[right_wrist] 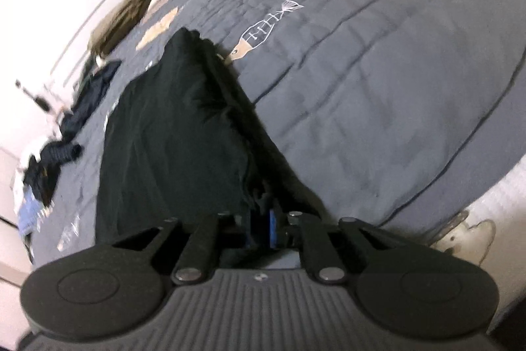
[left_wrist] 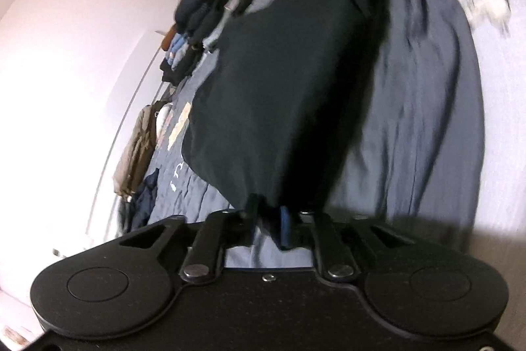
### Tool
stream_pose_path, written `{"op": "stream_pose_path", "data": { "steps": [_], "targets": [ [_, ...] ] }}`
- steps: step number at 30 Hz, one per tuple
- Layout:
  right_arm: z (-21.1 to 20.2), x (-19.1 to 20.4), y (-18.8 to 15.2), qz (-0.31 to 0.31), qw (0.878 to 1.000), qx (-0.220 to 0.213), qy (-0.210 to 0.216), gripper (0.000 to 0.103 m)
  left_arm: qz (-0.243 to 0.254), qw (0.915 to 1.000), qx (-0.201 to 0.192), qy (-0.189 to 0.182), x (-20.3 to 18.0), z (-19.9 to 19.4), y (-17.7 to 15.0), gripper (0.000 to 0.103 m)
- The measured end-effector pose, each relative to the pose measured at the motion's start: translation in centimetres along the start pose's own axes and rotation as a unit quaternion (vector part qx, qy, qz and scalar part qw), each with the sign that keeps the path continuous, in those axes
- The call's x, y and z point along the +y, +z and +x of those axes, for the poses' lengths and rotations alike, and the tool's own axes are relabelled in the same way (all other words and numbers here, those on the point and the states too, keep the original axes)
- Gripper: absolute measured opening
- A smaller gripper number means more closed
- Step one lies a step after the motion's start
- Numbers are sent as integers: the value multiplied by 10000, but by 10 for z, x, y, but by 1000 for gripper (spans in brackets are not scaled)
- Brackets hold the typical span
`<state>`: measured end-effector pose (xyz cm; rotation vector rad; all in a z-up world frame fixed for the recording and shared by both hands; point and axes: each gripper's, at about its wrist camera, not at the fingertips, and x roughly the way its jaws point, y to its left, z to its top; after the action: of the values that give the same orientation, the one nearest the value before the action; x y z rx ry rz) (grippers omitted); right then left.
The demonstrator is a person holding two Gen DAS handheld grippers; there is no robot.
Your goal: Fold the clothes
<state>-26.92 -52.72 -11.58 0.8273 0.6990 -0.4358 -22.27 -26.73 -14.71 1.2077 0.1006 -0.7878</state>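
Hanging from the left gripper [left_wrist: 268, 219], a black garment [left_wrist: 282, 81] fills the middle of the left wrist view. Jaws pressed together on its near edge, cloth bunched between the blue pads. The fabric looks soft and light, draping in one limp panel with no stiffness; judged likely to sag and swing if moved fast. A corner or hem grip, as here, seems the sound place to hold. Beyond it lies the grey-blue bedspread [left_wrist: 427, 107], and at the far side a stack of folded clothes [left_wrist: 210, 18]. A white wall [left_wrist: 65, 71] closes the left side. The picture is blurred.

Right wrist view: the right gripper [right_wrist: 263, 227] pinches another edge of the black garment [right_wrist: 171, 134], jaws closed on cloth. The garment spreads away over the bedspread [right_wrist: 378, 81], partly folded over itself, one peak raised. A fish-bone drawing [right_wrist: 266, 28] marks the cover. Open room lies to the right, broad and bare. To the left lie loose dark clothes [right_wrist: 82, 101] and an olive garment [right_wrist: 125, 12], near the bed's edge.
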Motion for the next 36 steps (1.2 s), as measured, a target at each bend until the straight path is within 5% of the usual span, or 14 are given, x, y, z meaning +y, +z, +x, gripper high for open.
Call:
{"op": "stream_pose_path", "data": {
  "steps": [1, 5, 7, 9, 11, 15, 18, 21, 24, 28, 31, 36],
  "targets": [
    [-5, 2, 2, -90, 10000, -22, -17, 12, -110, 9999, -51, -46, 3, -2, 1, 42],
    [-24, 10, 12, -449, 9989, -110, -84, 15, -854, 9950, -212, -473, 22, -17, 4, 42],
    [-35, 14, 16, -654, 9976, -195, -108, 16, -1641, 9823, -336, -842, 41, -22, 2, 42],
    [-39, 20, 21, -787, 9965, -247, 138, 17, -2471, 9602, -450, -1218, 62, -26, 0, 43],
    [-40, 25, 26, -869, 9948, -244, 467, 22, -3365, 9252, -490, -1685, 82, -22, -3, 43],
    [-14, 33, 25, -912, 9912, 172, 943, 28, -4729, 8387, -492, -2657, 102, -5, -16, 44],
    [12, 28, 21, -782, 9924, 519, 792, 29, -5487, 7704, -423, -3217, 111, 13, -27, 46],
    [23, 13, 17, -693, 9940, 639, 559, 28, -6015, 7176, -206, -3505, 112, 32, -40, 47],
    [23, 2, 19, -581, 9947, 674, 507, 25, -6207, 7040, 226, -3443, 111, 49, -50, 48],
    [20, 7, 16, -939, 9925, 738, 243, 24, -6236, 7035, 530, -3366, 110, 55, -56, 48],
    [13, 9, 13, -1143, 9901, 814, 36, 25, -6198, 7089, 500, -3329, 110, 50, -54, 48],
    [-7, 21, 29, -1351, 9889, 568, 229, 30, -6444, 6903, 33, -3290, 123, 40, -57, 55]
  ]
}}
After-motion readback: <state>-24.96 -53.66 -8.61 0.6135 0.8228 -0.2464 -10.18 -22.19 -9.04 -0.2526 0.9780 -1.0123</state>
